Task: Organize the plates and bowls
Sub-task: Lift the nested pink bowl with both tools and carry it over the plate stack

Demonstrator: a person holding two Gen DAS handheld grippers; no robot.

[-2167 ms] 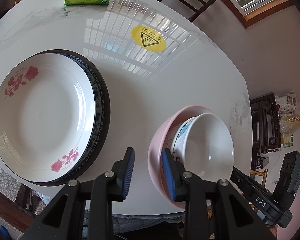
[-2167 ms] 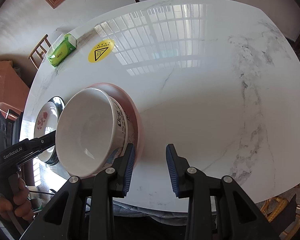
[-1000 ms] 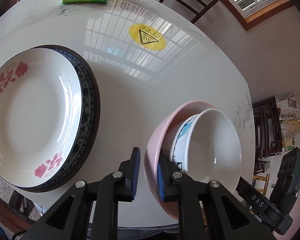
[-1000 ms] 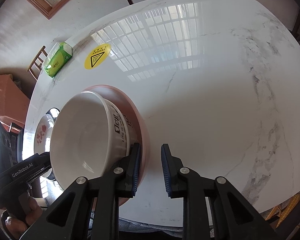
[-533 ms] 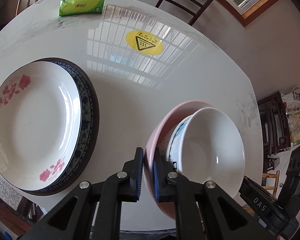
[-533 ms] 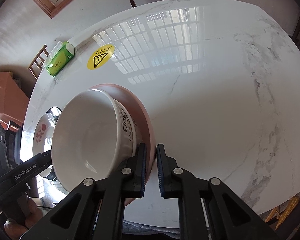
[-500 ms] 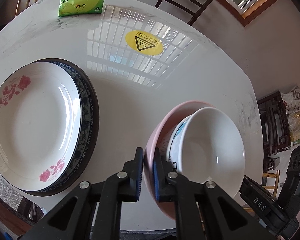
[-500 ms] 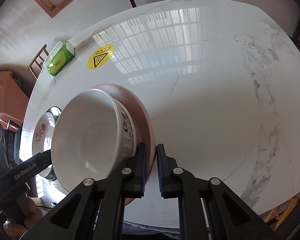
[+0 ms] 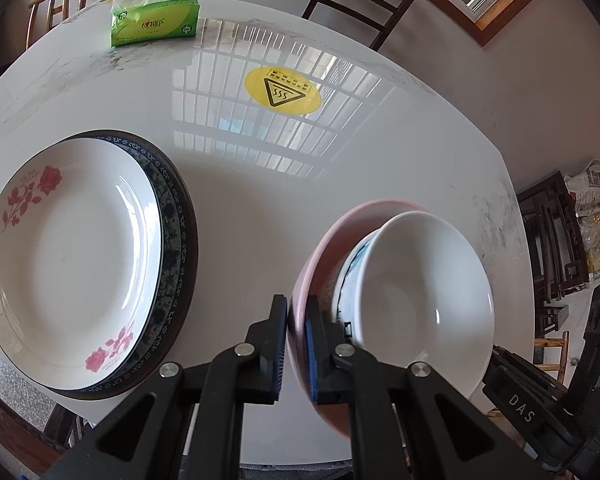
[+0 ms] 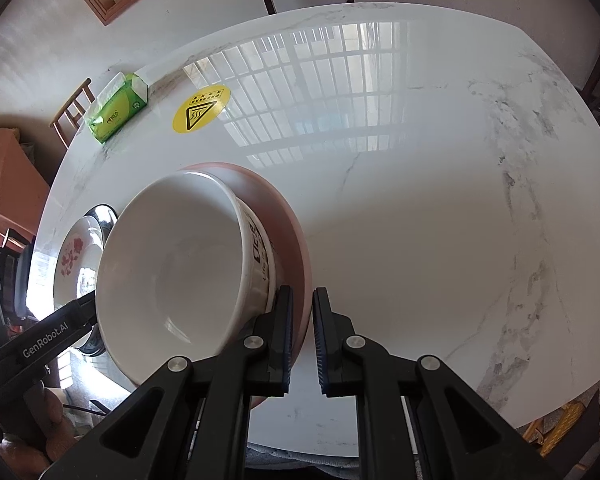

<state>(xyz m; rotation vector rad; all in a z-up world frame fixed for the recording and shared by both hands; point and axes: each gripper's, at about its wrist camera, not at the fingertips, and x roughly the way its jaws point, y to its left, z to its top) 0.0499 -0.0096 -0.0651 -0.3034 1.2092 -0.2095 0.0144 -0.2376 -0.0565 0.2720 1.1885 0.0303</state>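
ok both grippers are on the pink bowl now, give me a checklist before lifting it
1. Left gripper clamped on the pink bowl rim, one pad inside and one outside: ok.
2. Right gripper clamped on the opposite rim of the pink bowl: ok.
3. White bowl nested inside the pink one: not ok, it sits tilted and off-centre, so it may shift in a lift.
4. Stacked plates, rose plate on the dark-rimmed plate, apart from the bowls: ok.
5. Table bare on the right side for setting down: ok.
6. Grip depth past the rim edge: cannot tell.
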